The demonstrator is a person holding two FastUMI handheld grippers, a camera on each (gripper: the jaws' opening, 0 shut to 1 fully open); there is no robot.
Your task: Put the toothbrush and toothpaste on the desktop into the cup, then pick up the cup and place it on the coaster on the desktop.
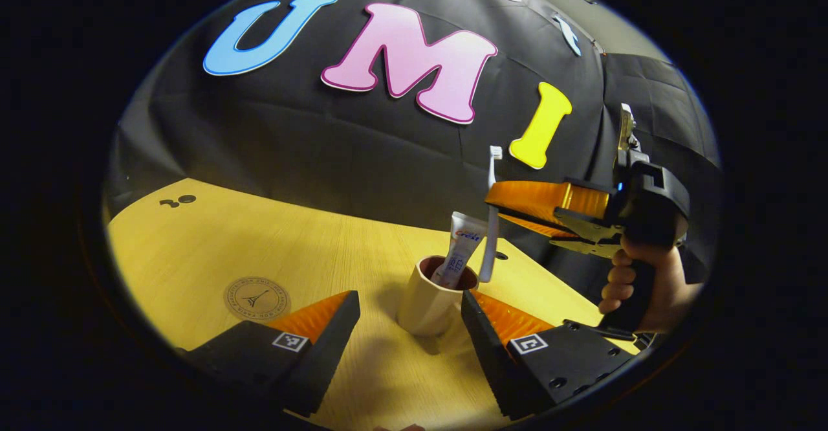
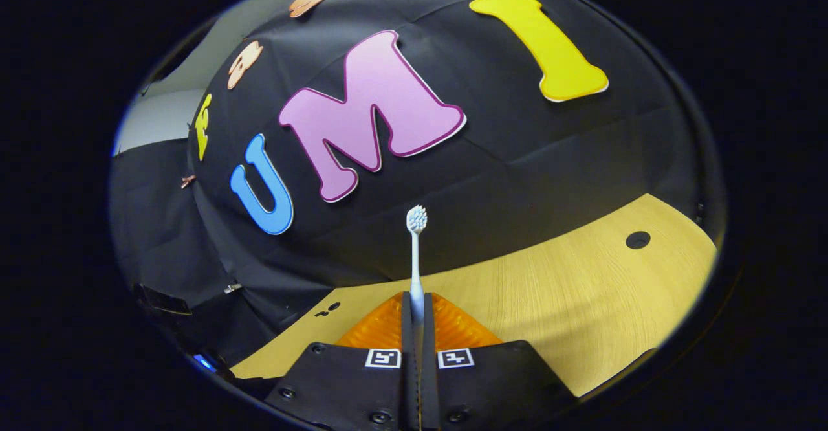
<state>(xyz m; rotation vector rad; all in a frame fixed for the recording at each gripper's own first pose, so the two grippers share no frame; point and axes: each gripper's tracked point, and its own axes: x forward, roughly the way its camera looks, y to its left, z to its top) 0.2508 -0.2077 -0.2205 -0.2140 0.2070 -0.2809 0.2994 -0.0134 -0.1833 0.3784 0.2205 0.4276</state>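
Note:
A cream cup point(image 1: 427, 305) stands upright on the wooden desktop, between the spread fingers of my open left gripper point(image 1: 409, 301), which do not touch it. A toothpaste tube point(image 1: 460, 250) leans inside the cup, sticking out above the rim. My right gripper point(image 1: 490, 209) comes in from the right, held by a hand point(image 1: 637, 288), and is shut on a white toothbrush point(image 1: 493, 224). The brush hangs upright with its lower end at the cup's right rim. In the right gripper view the toothbrush point(image 2: 415, 256) rises, bristles up, from the closed right gripper point(image 2: 417, 305). A round coaster point(image 1: 257, 299) lies left of the cup.
The yellow wooden desktop point(image 1: 213, 243) stretches left and back to the black cloth wall. Small dark holes point(image 1: 178, 201) mark its far left corner. In the right gripper view a round hole point(image 2: 638, 239) sits in the desktop point(image 2: 569, 301) at the right.

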